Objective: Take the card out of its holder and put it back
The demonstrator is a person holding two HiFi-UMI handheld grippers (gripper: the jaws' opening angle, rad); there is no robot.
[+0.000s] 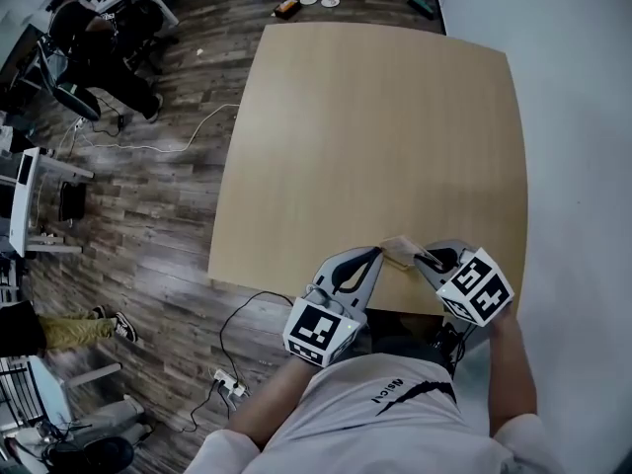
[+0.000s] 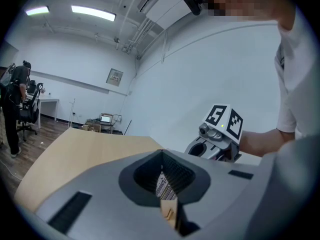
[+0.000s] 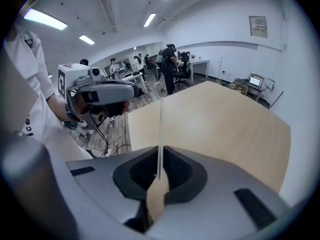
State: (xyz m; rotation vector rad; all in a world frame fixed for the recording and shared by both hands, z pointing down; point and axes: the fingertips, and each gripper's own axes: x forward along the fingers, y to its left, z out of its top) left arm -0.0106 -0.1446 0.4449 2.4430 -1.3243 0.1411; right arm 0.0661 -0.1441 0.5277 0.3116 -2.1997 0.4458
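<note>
Jaws of the left gripper (image 1: 379,256) are closed on a printed card (image 2: 162,186), with a tan piece just below it. The right gripper (image 1: 425,258) is likewise clamped, on a thin sheet (image 3: 160,129) seen edge-on; whether this is the holder cannot be told. Both grippers meet tip to tip over the near edge of the table (image 1: 375,126). Beyond are a wood floor (image 1: 168,196), a white cable (image 1: 188,134) and a person (image 1: 94,38) in dark clothes.

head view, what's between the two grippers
The tan holder, gripped by both the left gripper and the right gripper, over the table near its edge; the head view shows it.
</note>
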